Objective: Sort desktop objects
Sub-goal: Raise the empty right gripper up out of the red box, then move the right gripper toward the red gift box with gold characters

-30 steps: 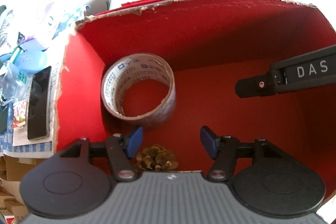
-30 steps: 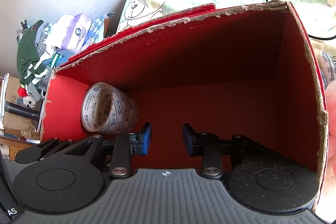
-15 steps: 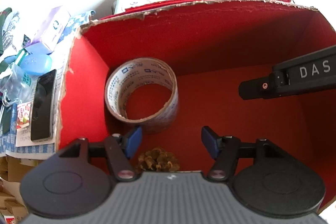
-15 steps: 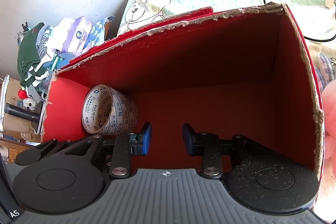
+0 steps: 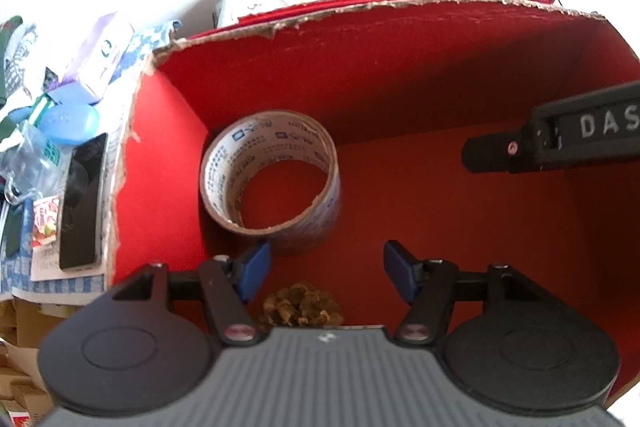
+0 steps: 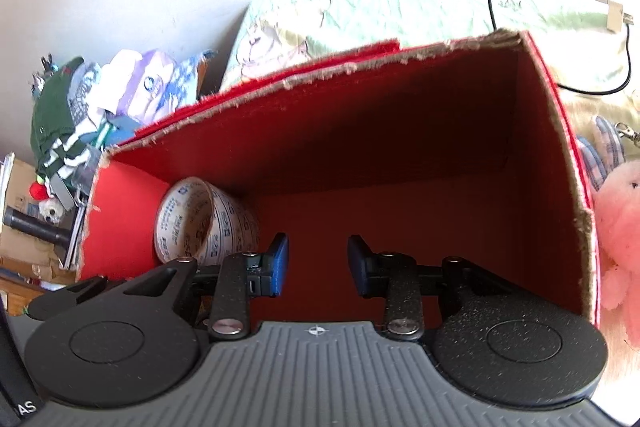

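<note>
left wrist view: tape roll, white with blue print, sat on edge in red box left corner, pinecone near it. left tongs wide apart, empty. right tongs parted, empty, over box.

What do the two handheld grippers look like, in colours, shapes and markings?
Both the left gripper and the right gripper have a grey ribbed body, two round black discs, black linkages with silver screws, and blue-padded fingers. The right gripper's side carries white letters "DAS".
</note>
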The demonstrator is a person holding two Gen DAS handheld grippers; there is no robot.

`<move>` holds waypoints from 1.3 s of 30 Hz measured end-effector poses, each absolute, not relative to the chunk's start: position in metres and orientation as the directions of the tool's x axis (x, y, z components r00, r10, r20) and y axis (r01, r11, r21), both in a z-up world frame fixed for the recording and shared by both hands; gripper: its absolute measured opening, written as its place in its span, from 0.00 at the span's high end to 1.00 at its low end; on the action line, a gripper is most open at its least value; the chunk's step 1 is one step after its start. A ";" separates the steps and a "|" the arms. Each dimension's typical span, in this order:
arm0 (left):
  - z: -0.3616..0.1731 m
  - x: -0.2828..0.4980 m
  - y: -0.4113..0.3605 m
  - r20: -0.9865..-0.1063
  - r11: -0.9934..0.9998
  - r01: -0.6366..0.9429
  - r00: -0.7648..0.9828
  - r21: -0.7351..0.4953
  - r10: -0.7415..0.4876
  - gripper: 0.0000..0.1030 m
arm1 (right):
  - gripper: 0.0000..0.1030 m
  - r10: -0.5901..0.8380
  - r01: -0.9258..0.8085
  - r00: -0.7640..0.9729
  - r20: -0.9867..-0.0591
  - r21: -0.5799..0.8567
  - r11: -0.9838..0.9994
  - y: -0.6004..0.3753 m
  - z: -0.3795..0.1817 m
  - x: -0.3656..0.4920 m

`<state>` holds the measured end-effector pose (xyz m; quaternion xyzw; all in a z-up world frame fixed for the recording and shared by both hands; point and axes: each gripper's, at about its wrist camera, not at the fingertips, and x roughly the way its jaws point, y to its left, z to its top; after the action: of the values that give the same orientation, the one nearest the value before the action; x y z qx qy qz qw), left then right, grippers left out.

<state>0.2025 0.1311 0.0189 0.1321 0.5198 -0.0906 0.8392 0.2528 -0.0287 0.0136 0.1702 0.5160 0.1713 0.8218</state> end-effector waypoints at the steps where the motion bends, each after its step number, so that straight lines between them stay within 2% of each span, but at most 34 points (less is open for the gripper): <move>1: 0.028 0.195 0.128 -0.897 0.950 0.285 0.442 0.124 -0.016 0.35 | 0.65 0.457 -0.109 0.421 -0.783 0.457 0.883 -0.029 0.014 0.251; 8: 0.034 0.199 0.135 -0.891 0.961 0.259 0.453 0.097 -0.032 0.33 | 0.65 0.482 -0.156 0.502 -0.718 0.473 0.867 -0.034 0.022 0.242; 10: 0.045 0.193 0.134 -0.881 0.965 0.248 0.470 0.086 -0.042 0.27 | 0.65 0.484 -0.173 0.539 -0.689 0.472 0.864 -0.036 0.026 0.236; 14: 0.061 0.175 0.125 -0.843 0.959 0.237 0.537 0.153 0.002 0.26 | 0.65 0.451 -0.180 0.626 -0.636 0.445 0.877 -0.036 0.034 0.225; 17: 0.073 0.162 0.126 -0.819 0.961 0.221 0.574 0.166 0.010 0.26 | 0.65 0.396 -0.198 0.703 -0.590 0.372 0.907 -0.030 0.044 0.210; 22: 0.079 0.163 0.137 -0.791 0.973 0.193 0.611 0.130 -0.016 0.24 | 0.64 0.373 -0.245 0.774 -0.512 0.301 0.922 -0.026 0.058 0.180; 24: 0.091 0.154 0.140 -0.782 0.977 0.183 0.623 0.107 -0.031 0.22 | 0.59 0.369 -0.246 0.797 -0.478 0.301 0.921 -0.029 0.064 0.168; 27: 0.093 0.147 0.143 -0.758 0.980 0.178 0.650 0.084 -0.053 0.15 | 0.58 0.362 -0.243 0.824 -0.435 0.305 0.921 -0.032 0.074 0.153; 31: 0.094 0.133 0.140 -0.726 0.980 0.183 0.684 0.075 -0.072 0.14 | 0.57 0.382 -0.254 0.840 -0.385 0.344 0.904 -0.042 0.087 0.128; 34: 0.102 0.117 0.139 -0.702 0.980 0.196 0.703 0.038 -0.113 0.08 | 0.50 0.364 -0.252 0.865 -0.346 0.328 0.911 -0.044 0.091 0.111; 36: 0.105 0.107 0.138 -0.685 0.980 0.201 0.716 0.017 -0.135 0.08 | 0.42 0.350 -0.252 0.879 -0.323 0.307 0.918 -0.046 0.092 0.101; 39: 0.110 0.095 0.141 -0.658 0.980 0.200 0.735 -0.019 -0.163 0.08 | 0.35 0.342 -0.254 0.891 -0.300 0.295 0.921 -0.051 0.092 0.089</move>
<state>0.0948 0.1415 0.1103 0.0266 0.3508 -0.0974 0.9310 0.0891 -0.0506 0.0916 0.1249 0.1754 0.1545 0.9642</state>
